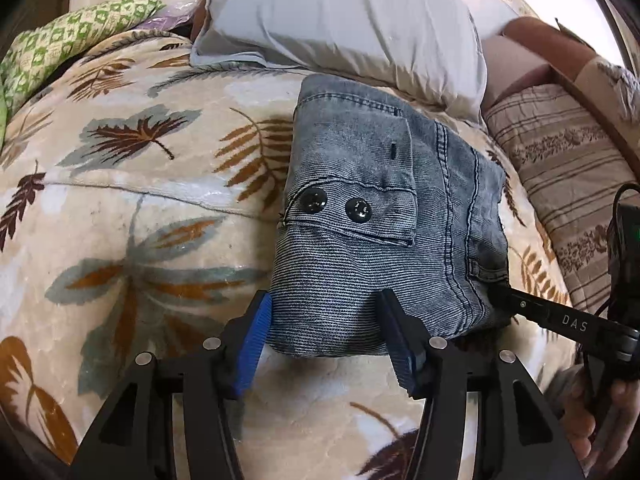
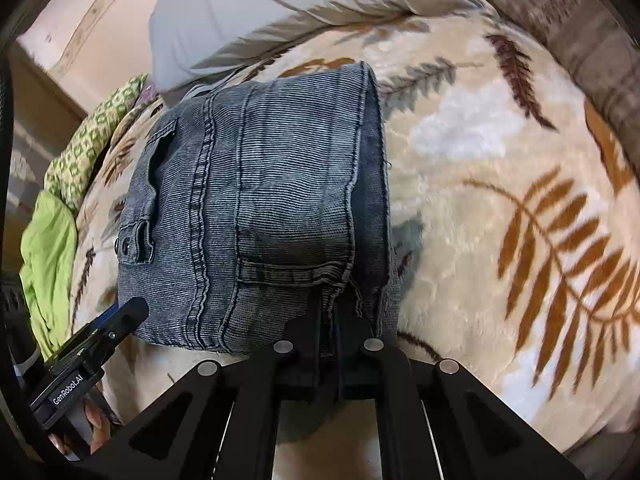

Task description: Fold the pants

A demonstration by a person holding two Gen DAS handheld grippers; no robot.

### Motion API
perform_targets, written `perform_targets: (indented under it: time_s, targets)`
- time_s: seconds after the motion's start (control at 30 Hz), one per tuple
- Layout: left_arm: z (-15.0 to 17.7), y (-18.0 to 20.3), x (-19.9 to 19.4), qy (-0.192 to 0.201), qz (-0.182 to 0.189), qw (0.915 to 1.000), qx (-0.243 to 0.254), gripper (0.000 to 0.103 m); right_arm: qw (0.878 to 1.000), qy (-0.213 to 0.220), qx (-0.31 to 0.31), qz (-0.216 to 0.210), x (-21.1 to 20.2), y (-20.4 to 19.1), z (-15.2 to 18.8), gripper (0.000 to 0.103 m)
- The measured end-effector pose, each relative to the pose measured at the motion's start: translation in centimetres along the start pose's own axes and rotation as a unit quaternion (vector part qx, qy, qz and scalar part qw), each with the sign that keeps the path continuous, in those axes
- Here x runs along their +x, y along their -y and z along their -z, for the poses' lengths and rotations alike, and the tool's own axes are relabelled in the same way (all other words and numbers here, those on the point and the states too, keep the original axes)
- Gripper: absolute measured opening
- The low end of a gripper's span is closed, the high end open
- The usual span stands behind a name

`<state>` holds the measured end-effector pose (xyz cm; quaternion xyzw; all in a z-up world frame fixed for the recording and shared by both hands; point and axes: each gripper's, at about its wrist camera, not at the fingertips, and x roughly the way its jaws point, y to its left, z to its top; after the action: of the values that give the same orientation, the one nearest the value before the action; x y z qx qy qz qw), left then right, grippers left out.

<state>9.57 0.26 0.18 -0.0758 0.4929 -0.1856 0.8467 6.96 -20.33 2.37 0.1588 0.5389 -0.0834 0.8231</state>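
The pants lie folded into a small thick bundle on the bed, on the leaf blanket, just below the white pillow. The left claw is apart, its blue pads on each side of the bundle's near edge, not pinching yet. The right claw is squeezed together on the near right corner of the pants. The cloth looks soft but thick and a bit heavy. Grab the doubled edges so no layer slips.
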Motion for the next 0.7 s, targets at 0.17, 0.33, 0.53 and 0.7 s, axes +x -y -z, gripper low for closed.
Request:
perform_targets:
  time_s: [0.17,0.33,0.53,0.7]
  targets:
    - [-0.4,-0.8,-3.2,0.016,0.023,0.9993,-0.025,0.052,0.998,0.048,0.016,-0.042,-4.0,0.6,0.9,0.053]
    - [-1.8,-2.0,-6.0,0.024,0.048,0.9974,-0.048,0.057,0.995,0.067,0.042,-0.068,-6.6,1.6,-0.6,0.077]
    - [-5.9,-3.3,-3.4,-0.02,0.054,0.9957,-0.072,0.057,0.997,0.032,0.042,-0.057,-4.2,1.6,-5.7,0.075]
    - [-8.0,-4.3,-0.3,-0.028,0.06,0.9947,-0.079,0.056,0.992,0.082,0.075,-0.055,-2.4,3.9,-6.4,0.075]
